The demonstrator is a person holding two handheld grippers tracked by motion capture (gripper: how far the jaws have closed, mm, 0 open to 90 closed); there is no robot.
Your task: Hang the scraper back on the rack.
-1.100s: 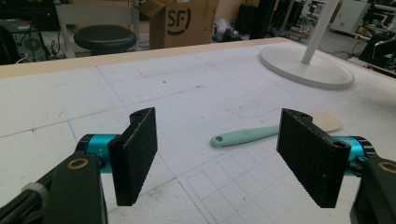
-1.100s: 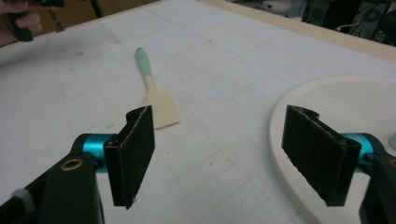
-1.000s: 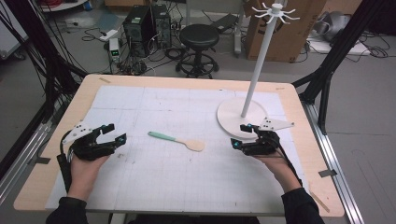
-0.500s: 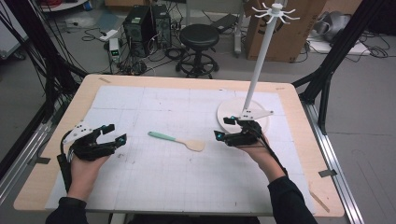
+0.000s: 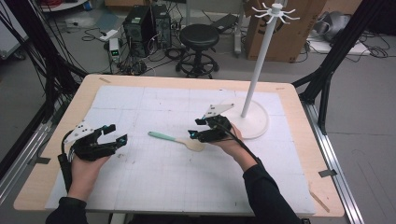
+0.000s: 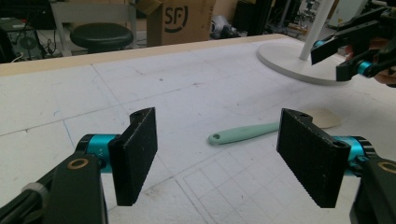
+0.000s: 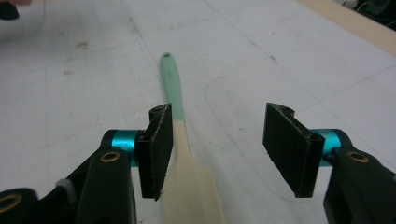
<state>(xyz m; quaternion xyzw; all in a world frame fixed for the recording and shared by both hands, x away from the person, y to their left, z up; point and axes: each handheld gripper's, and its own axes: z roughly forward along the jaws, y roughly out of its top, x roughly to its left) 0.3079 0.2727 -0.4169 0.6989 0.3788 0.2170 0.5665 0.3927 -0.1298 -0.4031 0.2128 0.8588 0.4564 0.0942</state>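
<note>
A spatula with a mint-green handle and a cream head lies flat on the white gridded mat near the table's middle. My right gripper hovers open at the spatula's head end. In the right gripper view its jaws stand wide apart. The spatula runs away from them, its head low beside the left jaw. My left gripper rests open at the mat's left, nothing between its jaws. From there the spatula lies ahead, the right gripper beyond it.
A white stand with a tall pole, hooks on top and a round base stands at the right rear of the mat, just behind my right hand. The wooden table edge frames the mat. A stool and cables are on the floor beyond.
My right gripper has travelled left from the stand's base to the spatula's head. The left gripper and the spatula have stayed put.
</note>
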